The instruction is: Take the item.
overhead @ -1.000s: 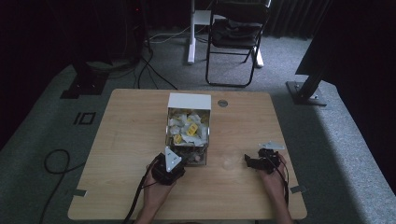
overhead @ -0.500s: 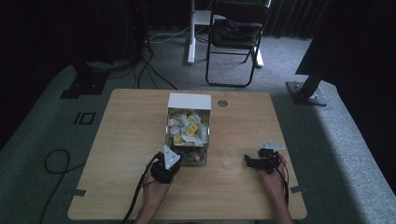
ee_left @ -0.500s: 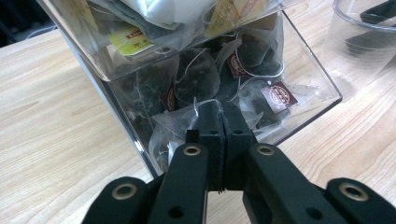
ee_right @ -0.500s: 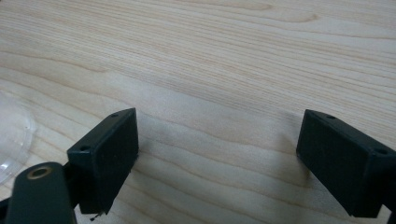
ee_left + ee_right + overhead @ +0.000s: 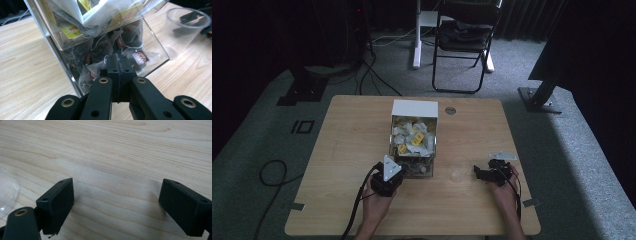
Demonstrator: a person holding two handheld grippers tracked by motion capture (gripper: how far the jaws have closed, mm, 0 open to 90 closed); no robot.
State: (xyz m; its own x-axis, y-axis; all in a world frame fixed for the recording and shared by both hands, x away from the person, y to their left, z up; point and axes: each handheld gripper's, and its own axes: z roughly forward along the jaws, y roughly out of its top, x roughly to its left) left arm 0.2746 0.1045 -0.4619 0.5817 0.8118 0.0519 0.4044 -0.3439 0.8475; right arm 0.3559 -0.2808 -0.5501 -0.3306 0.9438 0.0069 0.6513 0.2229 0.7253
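Note:
A clear box (image 5: 413, 145) with a white back holds many tea bags (image 5: 412, 136) at the middle of the wooden table (image 5: 342, 150). My left gripper (image 5: 401, 171) is at the box's lower front opening. In the left gripper view its jaws (image 5: 117, 62) are pressed together on the edge of a tea bag (image 5: 93, 71) at the bottom of the box (image 5: 155, 42). A clear plastic cup (image 5: 458, 170) (image 5: 186, 25) stands to the right of the box. Beside it my right gripper (image 5: 481, 174) (image 5: 116, 195) hovers open over bare wood, and the cup's rim (image 5: 6, 192) shows at its left.
A small round metal disc (image 5: 450, 111) lies at the table's far edge. A folding chair (image 5: 464, 45) and a stand base (image 5: 539, 97) are on the carpet beyond the table. A cable (image 5: 272, 175) loops on the floor at the left.
The left gripper has shifted slightly leftward at the box's opening. The right gripper and the cup have stayed put.

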